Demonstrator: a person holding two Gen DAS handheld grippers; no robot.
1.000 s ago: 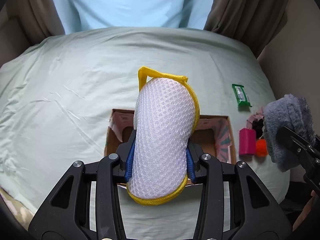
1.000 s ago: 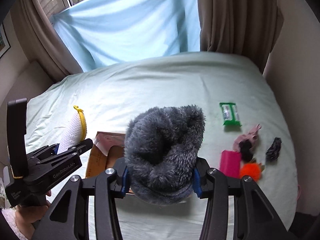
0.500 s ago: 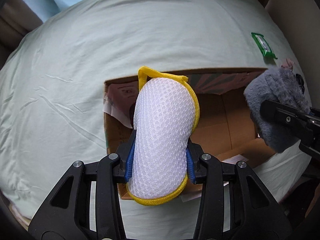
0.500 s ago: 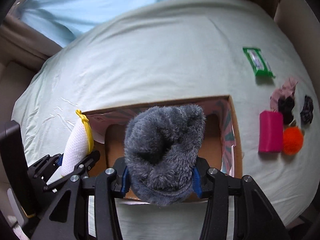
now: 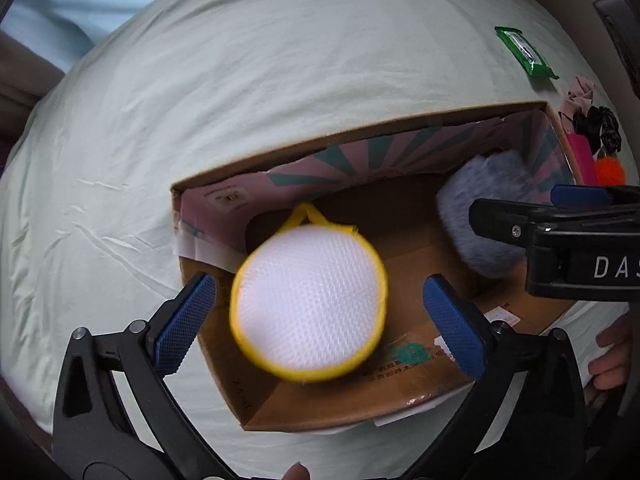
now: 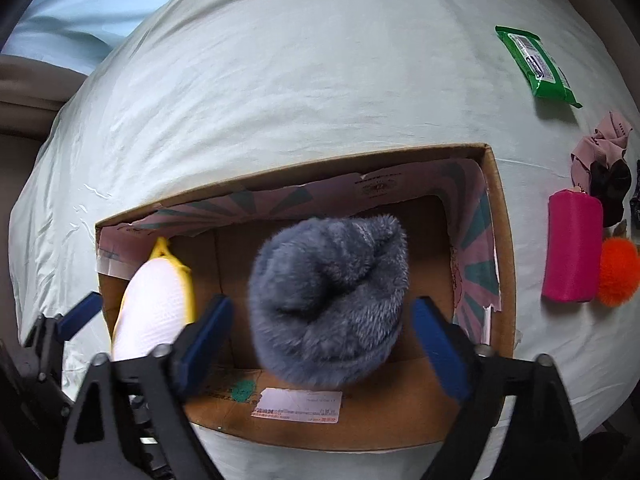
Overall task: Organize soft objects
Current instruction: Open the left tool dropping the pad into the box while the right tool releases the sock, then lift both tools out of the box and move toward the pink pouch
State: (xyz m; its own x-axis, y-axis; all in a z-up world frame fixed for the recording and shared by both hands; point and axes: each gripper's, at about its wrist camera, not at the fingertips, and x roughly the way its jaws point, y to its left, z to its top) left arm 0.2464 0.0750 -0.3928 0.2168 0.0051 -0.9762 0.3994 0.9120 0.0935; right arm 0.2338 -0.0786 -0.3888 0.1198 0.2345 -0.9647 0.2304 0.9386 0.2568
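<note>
From the left wrist, the left gripper (image 5: pixel 320 312) points down into the cardboard box (image 5: pixel 208 364) on the bed (image 5: pixel 200 100); its jaws have just been opening and stand wide, clear of the white mesh sponge (image 5: pixel 308 304) between them. From the right wrist, the right gripper (image 6: pixel 320 340) likewise — jaws just opened, apart from the grey fluffy item (image 6: pixel 328 300) over the box — with a green packet (image 6: pixel 536 66), pink pouch (image 6: pixel 572 248) and orange pompom (image 6: pixel 618 272) lying outside on the bed.

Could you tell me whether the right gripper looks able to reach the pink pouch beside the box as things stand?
Probably yes: the right gripper is open, its jaws having just released the grey furry item over the cardboard box, and the pink pouch lies uncovered outside it.
</note>
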